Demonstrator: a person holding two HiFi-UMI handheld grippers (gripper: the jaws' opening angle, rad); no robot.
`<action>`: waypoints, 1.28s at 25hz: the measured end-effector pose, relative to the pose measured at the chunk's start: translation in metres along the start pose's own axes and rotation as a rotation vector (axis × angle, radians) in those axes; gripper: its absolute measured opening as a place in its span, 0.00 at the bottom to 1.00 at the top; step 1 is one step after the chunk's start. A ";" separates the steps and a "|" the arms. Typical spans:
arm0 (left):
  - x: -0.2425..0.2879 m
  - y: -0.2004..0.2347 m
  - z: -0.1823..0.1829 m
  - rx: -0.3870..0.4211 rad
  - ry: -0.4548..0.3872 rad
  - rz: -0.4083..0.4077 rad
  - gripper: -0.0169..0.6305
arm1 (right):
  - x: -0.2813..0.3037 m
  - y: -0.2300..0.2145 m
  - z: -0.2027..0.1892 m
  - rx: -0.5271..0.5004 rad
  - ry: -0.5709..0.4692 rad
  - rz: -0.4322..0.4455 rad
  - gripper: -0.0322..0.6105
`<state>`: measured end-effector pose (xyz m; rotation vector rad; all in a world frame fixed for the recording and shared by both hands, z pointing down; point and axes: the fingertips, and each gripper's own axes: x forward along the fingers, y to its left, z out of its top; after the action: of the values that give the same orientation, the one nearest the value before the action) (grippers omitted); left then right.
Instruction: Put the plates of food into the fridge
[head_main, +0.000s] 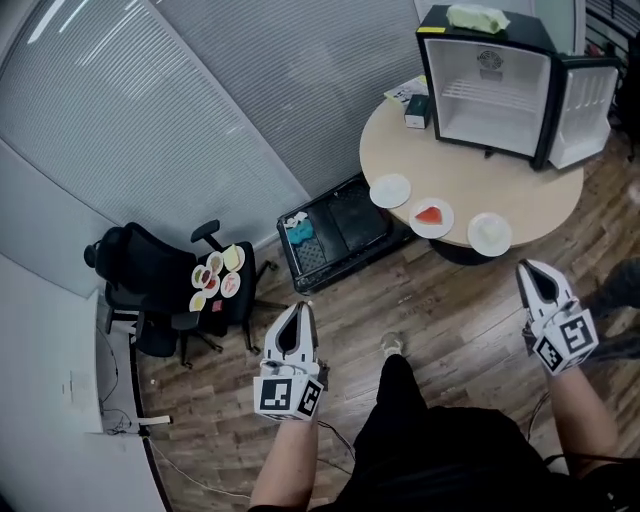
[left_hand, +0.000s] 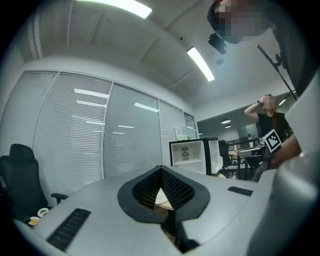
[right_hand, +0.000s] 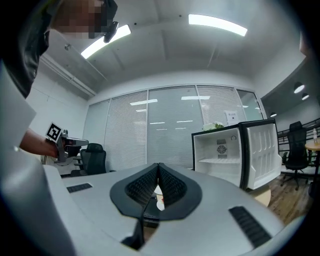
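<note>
left gripper (left_hand: 161, 169): grey jaws, black ribbed pads, tips meeting, nothing between | black mini fridge with white inside (left_hand: 192, 156): 1 o'clock of tips, door open | black office chair (left_hand: 20, 182): 9 o'clock, at frame edge | white slatted blinds (left_hand: 75, 135): 10 o'clock

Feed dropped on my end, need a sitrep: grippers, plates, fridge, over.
Left gripper and right gripper shut, empty. Three plates on round table, none picked up yet. Fridge door open, nothing blocking it.
</note>
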<state>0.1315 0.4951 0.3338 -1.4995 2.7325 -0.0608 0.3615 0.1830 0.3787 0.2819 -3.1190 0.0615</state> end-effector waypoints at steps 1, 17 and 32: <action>0.015 0.004 -0.002 0.004 -0.007 -0.018 0.03 | 0.006 -0.005 -0.001 0.002 -0.001 -0.020 0.06; 0.284 0.099 -0.007 -0.011 0.023 -0.300 0.03 | 0.160 -0.074 -0.001 0.071 0.018 -0.387 0.06; 0.454 0.066 -0.017 -0.063 0.010 -0.644 0.03 | 0.182 -0.111 -0.019 0.140 0.111 -0.739 0.06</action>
<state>-0.1687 0.1483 0.3464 -2.3248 2.1541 0.0073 0.2020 0.0419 0.4038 1.3390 -2.6974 0.2702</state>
